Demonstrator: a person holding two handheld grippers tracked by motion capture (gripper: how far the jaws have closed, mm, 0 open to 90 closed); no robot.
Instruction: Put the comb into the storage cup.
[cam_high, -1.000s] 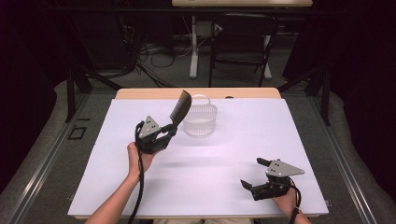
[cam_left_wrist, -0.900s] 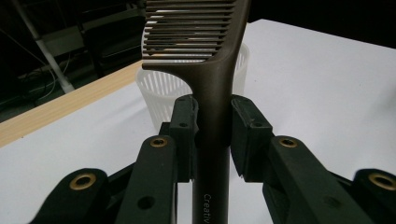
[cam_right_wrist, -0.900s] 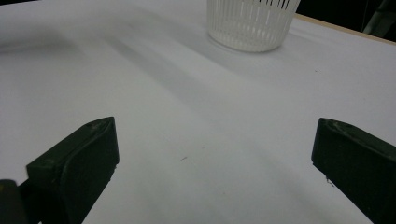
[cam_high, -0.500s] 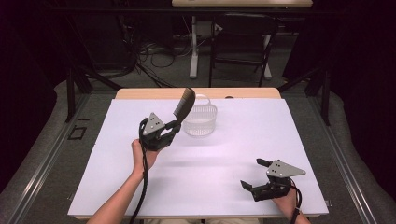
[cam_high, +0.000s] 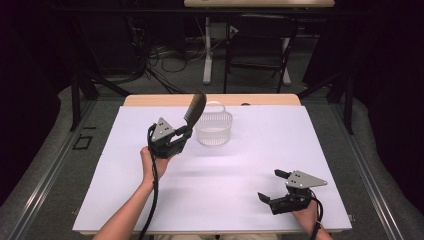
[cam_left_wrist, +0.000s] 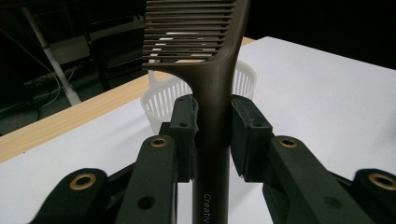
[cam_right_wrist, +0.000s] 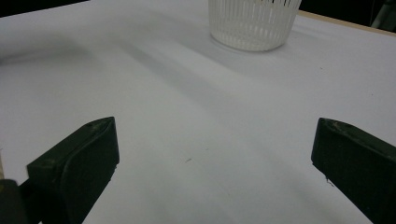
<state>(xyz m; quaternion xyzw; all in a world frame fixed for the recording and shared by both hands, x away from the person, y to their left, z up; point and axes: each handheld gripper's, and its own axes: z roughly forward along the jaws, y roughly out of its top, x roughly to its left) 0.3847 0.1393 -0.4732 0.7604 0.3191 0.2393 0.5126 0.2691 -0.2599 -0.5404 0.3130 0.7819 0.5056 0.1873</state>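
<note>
Black claws (cam_high: 280, 187) with brass-ringed screw holes, grey triangular plates, trailing black cables.

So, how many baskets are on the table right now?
1. The white basket stands near the far edge of the table, just right of the comb held up by the left gripper. None looks hidden.

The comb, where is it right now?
The comb is clamped by its handle in the left gripper, raised at the table's left-centre, just left of the white basket.

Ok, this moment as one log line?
left gripper: shut on comb, beside basket | right gripper: open, idle | table
</note>
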